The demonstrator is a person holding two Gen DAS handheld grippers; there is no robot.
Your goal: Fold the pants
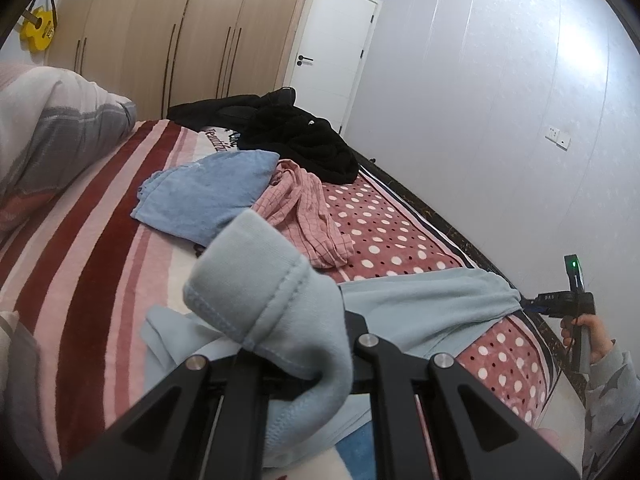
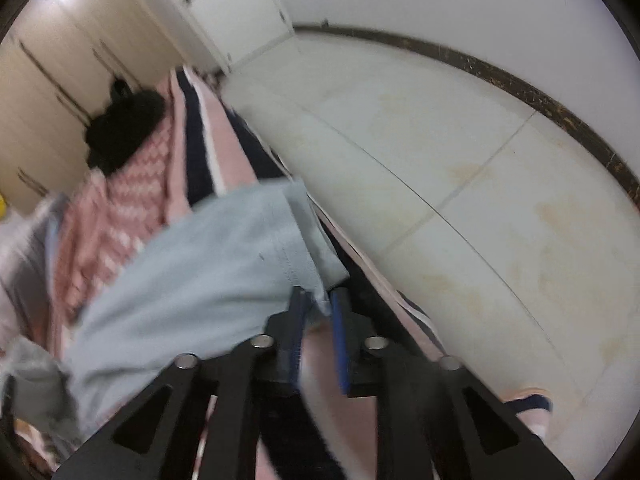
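Left gripper (image 1: 304,364): jaws closed on pale blue pants (image 1: 420,300), pitched moderately downward. Right gripper (image 2: 318,308): jaws slightly apart, pants hem between the pads, pointing steeply downward; right hand (image 1: 588,332) wraps its handle.

The left hand-held gripper (image 1: 298,364) has its fingertips buried under the pale blue pants (image 1: 280,300). The right wrist view is motion-blurred, smearing the bed (image 2: 132,200) pattern. A slipper (image 2: 534,406) is half hidden behind the gripper frame

Matt, soft cloth pants (image 1: 256,280); fleecy blanket (image 1: 100,216)
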